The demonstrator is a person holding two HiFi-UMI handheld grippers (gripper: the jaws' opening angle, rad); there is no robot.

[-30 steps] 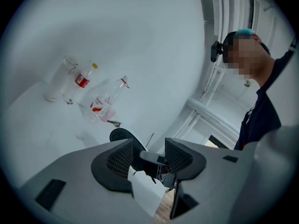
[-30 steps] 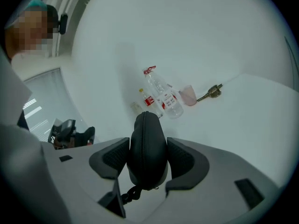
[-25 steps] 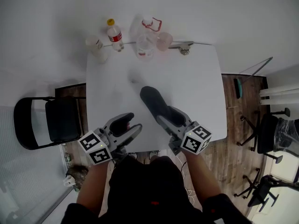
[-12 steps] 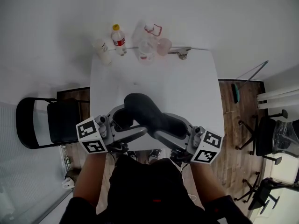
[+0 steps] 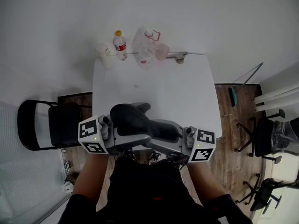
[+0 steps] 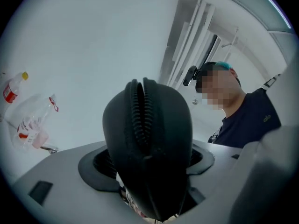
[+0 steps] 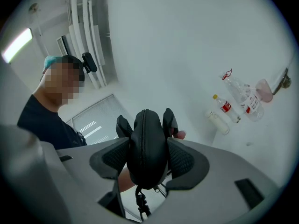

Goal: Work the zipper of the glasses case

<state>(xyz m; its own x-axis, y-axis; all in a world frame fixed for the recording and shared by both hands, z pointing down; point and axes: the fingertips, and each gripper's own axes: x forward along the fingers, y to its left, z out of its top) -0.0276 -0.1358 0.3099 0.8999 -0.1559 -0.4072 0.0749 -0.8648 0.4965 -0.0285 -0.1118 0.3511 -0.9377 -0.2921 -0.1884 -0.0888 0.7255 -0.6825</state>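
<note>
A black glasses case (image 5: pixel 135 120) hangs in the air over the table's near edge, between both grippers. My right gripper (image 5: pixel 164 130) is shut on its right end, and its pads press both sides of the case (image 7: pixel 147 148). A pull cord (image 7: pixel 140 202) dangles below that end. My left gripper (image 5: pixel 140 122) reaches in from the left; its jaws are opening, with the rounded end of the case (image 6: pixel 147 143) between them and no firm press showing. The zipper (image 6: pixel 140 111) runs along the case's ridge and faces the left gripper's camera; it looks closed.
The white table (image 5: pixel 187 87) carries a red-labelled bottle (image 5: pixel 120 43), a clear plastic jug (image 5: pixel 147 48) and a cup (image 5: pixel 103 55) along its far edge. A black chair (image 5: pixel 46 125) stands to the left, office chairs (image 5: pixel 271 134) to the right.
The right gripper lifted the case off the table and swung its free end left. The left gripper came in, and its jaws spread around that end.
</note>
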